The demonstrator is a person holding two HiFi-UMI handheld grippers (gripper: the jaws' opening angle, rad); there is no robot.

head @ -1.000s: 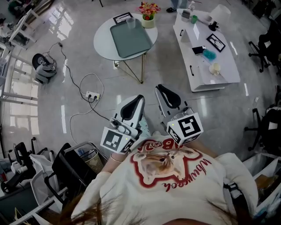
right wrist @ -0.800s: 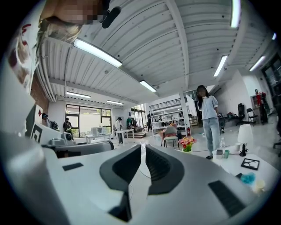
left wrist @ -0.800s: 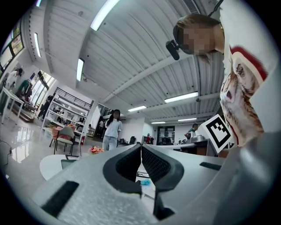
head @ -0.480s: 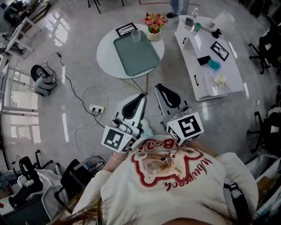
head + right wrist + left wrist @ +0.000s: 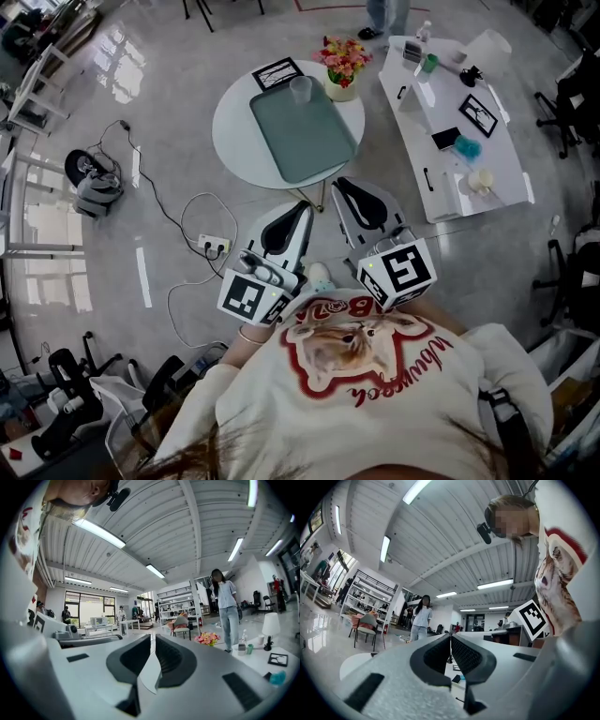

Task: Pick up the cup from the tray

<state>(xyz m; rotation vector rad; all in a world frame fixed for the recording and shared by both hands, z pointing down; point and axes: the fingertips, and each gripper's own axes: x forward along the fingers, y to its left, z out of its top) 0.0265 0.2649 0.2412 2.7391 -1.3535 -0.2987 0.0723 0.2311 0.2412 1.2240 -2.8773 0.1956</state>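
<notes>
A tray (image 5: 305,141) lies across the middle of the round table (image 5: 234,127) and reaches almost to its near edge. A cup (image 5: 301,90) stands in the tray at its far end. Behind the tray, at the table's far edge, sits a picture frame (image 5: 278,73). A flower pot (image 5: 342,75) stands at the far right edge, just beside the cup.

To the right, apart from the round table, runs a long table (image 5: 497,155). It has a lamp (image 5: 489,45) at its far end, a second frame (image 5: 479,113) near the middle and a mug (image 5: 481,180) toward the near end.

A power strip (image 5: 215,247) lies on the floor, left of the round table's near edge. The left gripper (image 5: 300,208) and right gripper (image 5: 339,186) are side by side just before that edge.
</notes>
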